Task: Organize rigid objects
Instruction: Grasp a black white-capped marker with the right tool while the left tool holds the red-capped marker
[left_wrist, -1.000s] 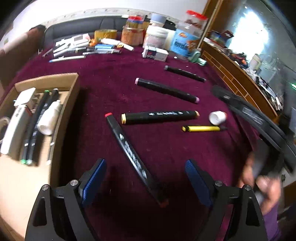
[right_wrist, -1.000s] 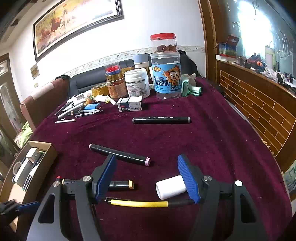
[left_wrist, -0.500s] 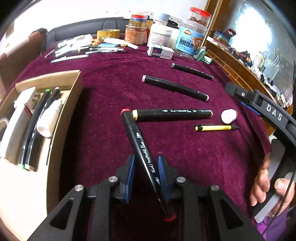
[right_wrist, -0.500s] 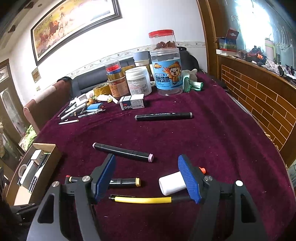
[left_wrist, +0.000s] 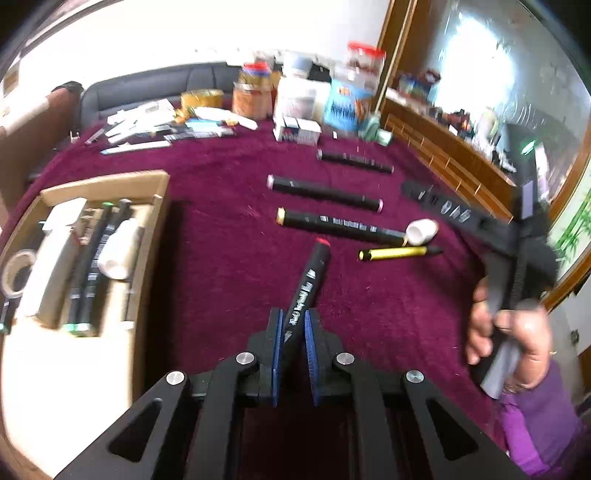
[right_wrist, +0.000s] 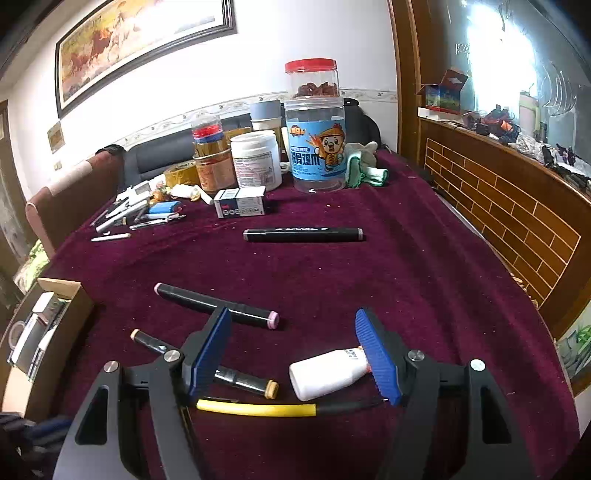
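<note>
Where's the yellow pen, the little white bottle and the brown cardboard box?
Yellow pen (right_wrist: 258, 408): right wrist view, middle of its yellow barrel.
Little white bottle (right_wrist: 325, 374): right wrist view, middle of its body.
Brown cardboard box (left_wrist: 151, 266): left wrist view, its right-hand wall.

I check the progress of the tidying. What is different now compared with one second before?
The left gripper closed on the red-capped black marker, which lay flat between its open jaws, and has lifted it; its red tip now points up and away. The right gripper stayed open over the white bottle and yellow pen. The other markers and the cardboard box kept their places.
</note>
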